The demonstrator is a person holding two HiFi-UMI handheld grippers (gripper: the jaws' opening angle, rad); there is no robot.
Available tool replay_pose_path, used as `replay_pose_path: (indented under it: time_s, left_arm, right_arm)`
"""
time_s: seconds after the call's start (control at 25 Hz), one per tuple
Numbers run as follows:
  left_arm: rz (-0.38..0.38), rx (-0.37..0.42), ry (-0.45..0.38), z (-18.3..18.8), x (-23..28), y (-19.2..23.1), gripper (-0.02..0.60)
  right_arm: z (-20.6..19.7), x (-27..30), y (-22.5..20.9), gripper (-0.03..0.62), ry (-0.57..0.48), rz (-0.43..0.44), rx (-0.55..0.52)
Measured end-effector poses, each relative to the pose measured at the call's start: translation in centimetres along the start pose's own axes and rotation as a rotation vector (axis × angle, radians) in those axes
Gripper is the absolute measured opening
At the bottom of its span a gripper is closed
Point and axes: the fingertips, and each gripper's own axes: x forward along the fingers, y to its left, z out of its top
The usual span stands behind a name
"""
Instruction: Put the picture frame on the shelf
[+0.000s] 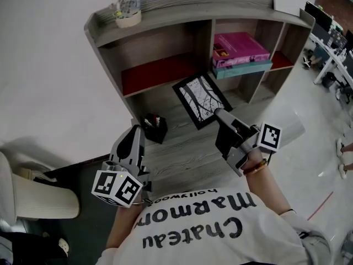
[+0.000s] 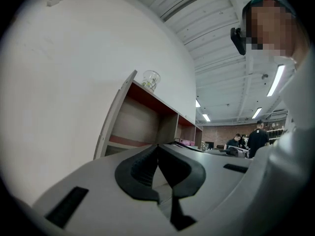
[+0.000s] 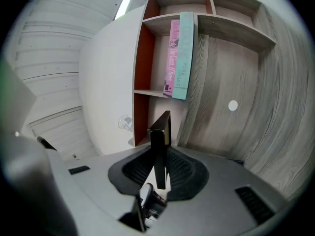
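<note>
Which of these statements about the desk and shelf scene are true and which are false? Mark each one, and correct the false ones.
1. The right gripper holds the picture frame by its edge. True.
2. The picture frame already stands inside the shelf. False: the right gripper holds it in front of the shelf.
3. A pink book lies on a teal book in the shelf. True.
4. The left gripper grips the pen holder. False: its fingers are closed on nothing, and the pen holder stands on the desk.
5. A glass jar stands on top of the shelf. True.
</note>
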Motion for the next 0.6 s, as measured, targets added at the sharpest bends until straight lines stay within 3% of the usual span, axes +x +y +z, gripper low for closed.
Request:
replay_pose_path:
  time_s: [0.6]
  left_arm:
    - [0.01,-0.031,-0.016,-0.6,-0.4,2.8,0.017]
  right_arm:
    - [0.3,3.2,-0.7,0.08,-0.006,-0.022,0.038]
